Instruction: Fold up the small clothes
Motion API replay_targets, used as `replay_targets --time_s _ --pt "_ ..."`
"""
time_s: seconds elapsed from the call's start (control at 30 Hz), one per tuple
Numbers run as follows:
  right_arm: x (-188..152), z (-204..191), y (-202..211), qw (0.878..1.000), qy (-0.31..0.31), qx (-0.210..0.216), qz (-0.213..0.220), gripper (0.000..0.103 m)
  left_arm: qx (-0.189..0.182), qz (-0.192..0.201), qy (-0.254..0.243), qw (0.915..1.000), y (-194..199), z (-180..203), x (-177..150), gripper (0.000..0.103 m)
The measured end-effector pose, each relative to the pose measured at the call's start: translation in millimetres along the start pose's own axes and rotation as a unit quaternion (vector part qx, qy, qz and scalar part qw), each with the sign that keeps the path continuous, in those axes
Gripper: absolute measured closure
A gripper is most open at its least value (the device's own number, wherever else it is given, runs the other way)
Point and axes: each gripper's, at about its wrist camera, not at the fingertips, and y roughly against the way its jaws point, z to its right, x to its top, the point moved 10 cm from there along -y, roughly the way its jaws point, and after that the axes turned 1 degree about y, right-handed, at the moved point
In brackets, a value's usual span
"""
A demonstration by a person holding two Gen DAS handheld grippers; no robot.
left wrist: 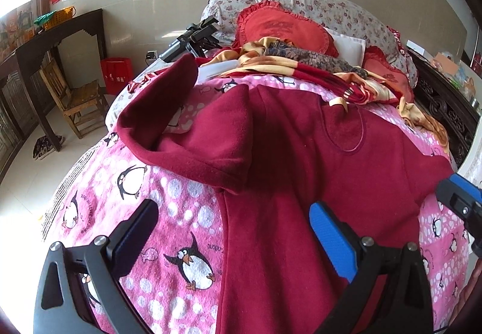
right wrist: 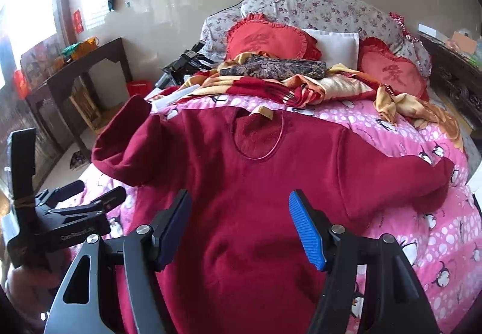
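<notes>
A dark red fleece top [right wrist: 250, 183] lies face up on the pink penguin blanket [right wrist: 421, 213], neckline toward the pillows, both sleeves spread out. Its left sleeve [left wrist: 168, 111] is bent and folded over near the bed's edge. My left gripper [left wrist: 233, 213] hovers open over the top's left hem side, one finger above the blanket, the other above the fabric. My right gripper [right wrist: 239, 204] hovers open over the middle of the top's body, nothing between its fingers. The left gripper [right wrist: 90, 198] also shows at the left edge of the right wrist view.
Red heart cushions [right wrist: 271, 42], a white pillow [right wrist: 334, 45] and crumpled red-yellow bedding [right wrist: 301, 84] fill the bed's head end. A black tripod-like stand [left wrist: 192, 39] lies at the bed's left edge. A wooden chair [left wrist: 72, 96] and dark table [left wrist: 54, 39] stand on the floor left.
</notes>
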Motion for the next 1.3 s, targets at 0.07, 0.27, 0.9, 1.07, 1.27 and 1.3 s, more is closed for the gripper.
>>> replay_targets --time_s 0.07,0.27,0.9,1.07,1.27,1.3 --pt "-0.2 2.6 -3.1 1.000 0.000 -0.009 -0.005 0.055 0.000 -0.001 -0.002 1.0000 -1.5 1.7 -0.3 0.001" --pt "-7.1 8.8 -13.4 1.000 -0.014 -0.007 -0.023 0.055 -0.001 -0.002 -0.004 1.0000 -3.0 4.2 0.1 0.001" --pt "-7.2 6.9 -25.2 0.999 -0.017 -0.010 -0.030 0.055 0.009 -0.006 0.008 0.9999 -10.5 -6.0 3.5 0.001" --pt "-9.6 11.4 -30.3 0.999 -0.024 -0.018 -0.037 0.055 0.009 -0.009 0.008 0.9999 -13.3 -6.9 3.1 0.001" --pt "-14.8 12.9 -36.1 0.998 -0.028 -0.017 -0.049 0.055 0.011 -0.012 0.006 0.9998 -16.3 -8.1 1.7 0.001" --pt "-15.3 12.6 -36.4 0.998 -0.028 -0.017 -0.049 0.055 0.013 -0.012 0.007 0.9998 -16.8 -9.9 2.1 0.001"
